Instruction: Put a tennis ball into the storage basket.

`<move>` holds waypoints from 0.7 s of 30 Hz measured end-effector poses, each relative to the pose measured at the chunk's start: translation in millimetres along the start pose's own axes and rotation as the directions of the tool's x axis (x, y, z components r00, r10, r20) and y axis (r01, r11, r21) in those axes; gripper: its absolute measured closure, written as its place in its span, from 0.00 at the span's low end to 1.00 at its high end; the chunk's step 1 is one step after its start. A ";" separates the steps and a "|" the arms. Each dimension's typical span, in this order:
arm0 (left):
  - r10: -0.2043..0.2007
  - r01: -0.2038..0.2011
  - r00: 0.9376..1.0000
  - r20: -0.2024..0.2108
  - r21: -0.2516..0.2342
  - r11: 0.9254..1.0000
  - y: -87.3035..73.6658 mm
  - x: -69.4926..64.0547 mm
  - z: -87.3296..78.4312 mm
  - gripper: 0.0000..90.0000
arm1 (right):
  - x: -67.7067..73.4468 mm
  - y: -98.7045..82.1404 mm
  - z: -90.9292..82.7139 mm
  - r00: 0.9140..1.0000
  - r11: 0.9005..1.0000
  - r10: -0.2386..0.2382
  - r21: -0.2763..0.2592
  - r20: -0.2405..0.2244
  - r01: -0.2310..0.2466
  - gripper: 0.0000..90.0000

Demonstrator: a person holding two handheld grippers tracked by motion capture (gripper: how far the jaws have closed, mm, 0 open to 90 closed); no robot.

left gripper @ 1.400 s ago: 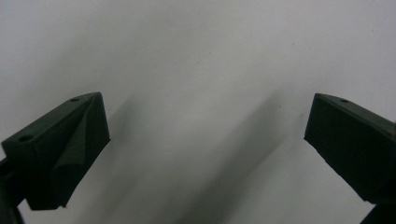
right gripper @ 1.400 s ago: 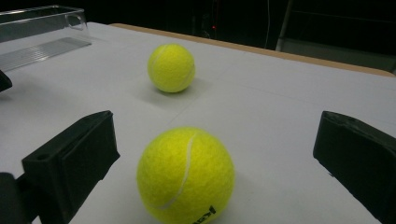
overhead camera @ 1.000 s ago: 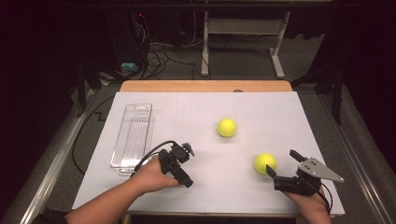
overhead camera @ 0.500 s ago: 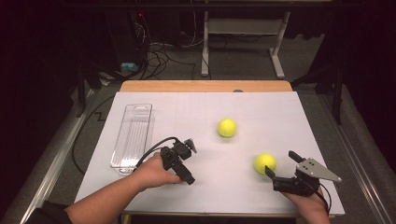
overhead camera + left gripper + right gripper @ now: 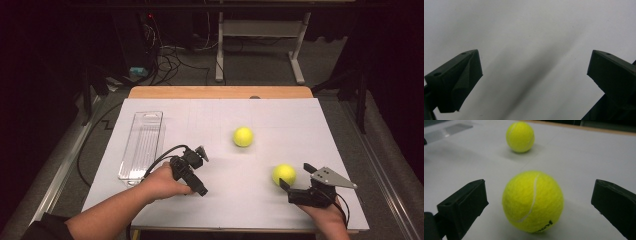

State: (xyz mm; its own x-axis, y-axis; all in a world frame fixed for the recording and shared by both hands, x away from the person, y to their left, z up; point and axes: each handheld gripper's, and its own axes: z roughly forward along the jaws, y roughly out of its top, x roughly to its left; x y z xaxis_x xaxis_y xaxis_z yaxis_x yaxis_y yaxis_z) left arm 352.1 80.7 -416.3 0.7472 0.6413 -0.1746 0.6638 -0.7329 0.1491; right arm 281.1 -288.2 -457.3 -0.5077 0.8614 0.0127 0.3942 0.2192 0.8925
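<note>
A fuzzy yellow-green tennis ball with a white seam (image 5: 533, 201) sits on the white paper-covered worktop (image 5: 225, 200) near its right front corner, and the right tongs (image 5: 296, 176) are aimed at it with their two black jaws spread wide, one to each side of the ball and neither touching it. Compared with a second ago, these tongs have crept a little closer, so the ball now lies just ahead of the gap between the jaws; the likely next move is to slide forward around it and close. A second yellow-green tennis ball (image 5: 243, 136) rests farther back near the worktop's middle, well apart from the first. The left tongs (image 5: 200, 170), held in the person's left hand (image 5: 165, 180), have barely moved; their jaws are spread over bare white surface with nothing between them. Beyond them, by the left edge, lies a long clear plastic tray (image 5: 142, 144), apparently empty, though its transparency makes that hard to confirm.
</note>
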 end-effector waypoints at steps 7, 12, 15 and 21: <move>0.000 0.000 1.000 0.000 0.000 1.000 -0.4 -0.4 -0.3 0.01 | 1.8 -2.8 15.5 1.000 0.993 -0.005 0.119 -0.010 0.006 0.07; 0.004 -0.004 1.000 0.002 0.004 1.000 -0.4 -2.5 0.1 0.01 | 0.1 -1.0 20.3 1.000 0.988 0.006 0.153 -0.016 -0.003 0.16; 0.007 -0.007 1.000 -0.002 0.007 1.000 -0.6 -4.1 0.0 0.01 | 1.0 -0.2 21.8 1.000 0.987 -0.005 0.158 -0.022 0.008 0.20; 0.009 -0.009 1.000 -0.008 0.008 1.000 -1.3 -5.5 -1.1 0.01 | 1.4 0.2 22.8 1.000 0.985 -0.011 0.173 -0.024 0.015 0.29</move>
State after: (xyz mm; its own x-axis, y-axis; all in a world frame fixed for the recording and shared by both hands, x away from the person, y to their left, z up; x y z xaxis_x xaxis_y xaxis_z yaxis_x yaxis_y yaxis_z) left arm 347.1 78.3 -414.5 0.7532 0.6367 -0.1655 0.6571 -0.7401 0.1432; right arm 298.0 -276.4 -467.3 -0.5302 0.8477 0.0139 0.5130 0.3077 0.8013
